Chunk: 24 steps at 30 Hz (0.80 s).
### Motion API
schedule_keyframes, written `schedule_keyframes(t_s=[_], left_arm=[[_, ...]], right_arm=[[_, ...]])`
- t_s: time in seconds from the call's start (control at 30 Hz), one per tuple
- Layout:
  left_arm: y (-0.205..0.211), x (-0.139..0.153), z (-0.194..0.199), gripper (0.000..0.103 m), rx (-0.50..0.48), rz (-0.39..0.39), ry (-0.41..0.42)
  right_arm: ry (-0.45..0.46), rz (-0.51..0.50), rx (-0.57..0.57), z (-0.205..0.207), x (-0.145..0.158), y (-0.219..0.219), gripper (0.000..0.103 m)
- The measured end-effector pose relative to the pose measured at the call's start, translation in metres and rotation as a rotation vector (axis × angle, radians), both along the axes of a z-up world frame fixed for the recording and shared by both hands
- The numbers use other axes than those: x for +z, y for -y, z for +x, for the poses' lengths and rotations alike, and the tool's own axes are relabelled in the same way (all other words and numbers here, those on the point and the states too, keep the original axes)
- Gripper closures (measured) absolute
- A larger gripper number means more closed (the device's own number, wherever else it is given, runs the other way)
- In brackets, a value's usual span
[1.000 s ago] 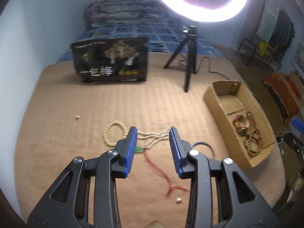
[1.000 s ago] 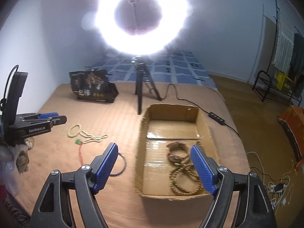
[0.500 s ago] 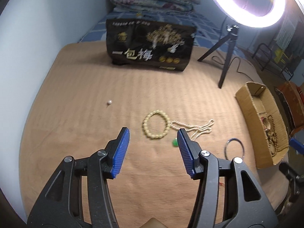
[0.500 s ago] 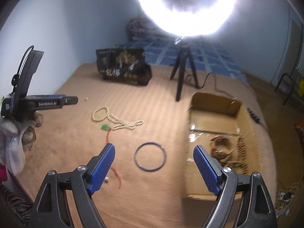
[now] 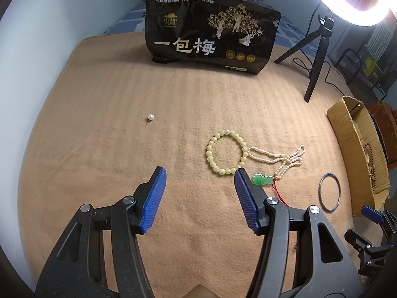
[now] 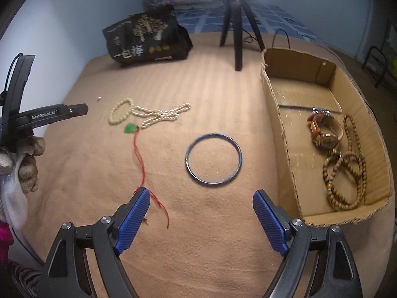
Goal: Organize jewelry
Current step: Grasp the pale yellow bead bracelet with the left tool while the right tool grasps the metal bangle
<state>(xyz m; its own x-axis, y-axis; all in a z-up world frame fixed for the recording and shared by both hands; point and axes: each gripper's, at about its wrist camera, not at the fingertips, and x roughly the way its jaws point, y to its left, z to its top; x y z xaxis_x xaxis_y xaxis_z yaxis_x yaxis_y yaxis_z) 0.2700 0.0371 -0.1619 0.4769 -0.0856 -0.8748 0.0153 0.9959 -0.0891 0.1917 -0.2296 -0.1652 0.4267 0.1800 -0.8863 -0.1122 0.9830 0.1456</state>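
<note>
- Left wrist view: our left gripper (image 5: 199,198) hangs empty with jaws wide, above the blanket (image 5: 99,149). Just ahead lies the yellow bead bracelet (image 5: 225,152), light and slippery; we judge pinching across one side of the loop best.
- Right wrist view: our right gripper (image 6: 201,221) gapes wide before the blue bangle (image 6: 213,159), stiff and thin. The cardboard box (image 6: 280,129) holds a watch (image 6: 325,132) and wooden beads (image 6: 345,181).

The left gripper (image 5: 199,181) has opened wider and shifted left; the right gripper (image 6: 201,204) now faces the dark bangle (image 6: 213,159).
</note>
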Motion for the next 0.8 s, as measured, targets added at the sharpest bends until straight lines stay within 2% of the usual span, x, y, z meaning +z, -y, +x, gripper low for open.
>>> schedule_keyframes(t_s=[0.2, 0.53, 0.67, 0.8], left_arm=[[0.005, -0.015, 0.012, 0.044, -0.047, -0.003, -0.003], [0.007, -0.029, 0.032, 0.044, -0.065, -0.033, -0.002], [0.006, -0.036, 0.035, 0.044, -0.070, -0.024, -0.004], [0.002, -0.039, 0.037, 0.044, -0.067, -0.026, -0.004]], right_arm=[[0.001, -0.020, -0.082, 0.002, -0.011, -0.001, 0.016], [0.098, -0.109, -0.167, -0.002, -0.016, -0.009, 0.016], [0.126, -0.119, -0.179, -0.004, -0.016, -0.005, 0.016], [0.108, -0.097, -0.191, 0.000, -0.022, 0.000, 0.016]])
